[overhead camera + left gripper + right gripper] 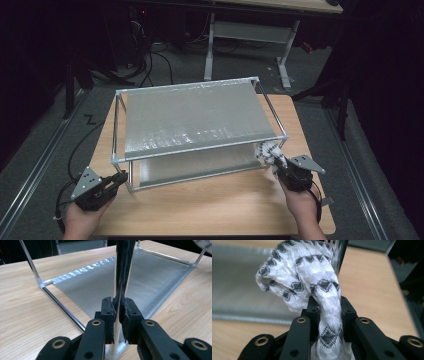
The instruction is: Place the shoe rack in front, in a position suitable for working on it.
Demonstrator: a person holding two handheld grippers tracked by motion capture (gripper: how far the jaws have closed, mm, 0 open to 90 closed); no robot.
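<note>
While the left gripper (121, 176) clamps the shelf rack's (200, 120) front corner post (122, 277), the right gripper (274, 167) pinches a bunched white cloth (307, 282) with dark diamond patterning beside the opposite post, over the wooden table (215, 205).

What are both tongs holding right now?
Left tongs: shut on the rack's upright corner post.
Right tongs: shut on a white cloth with dark diamonds.
</note>
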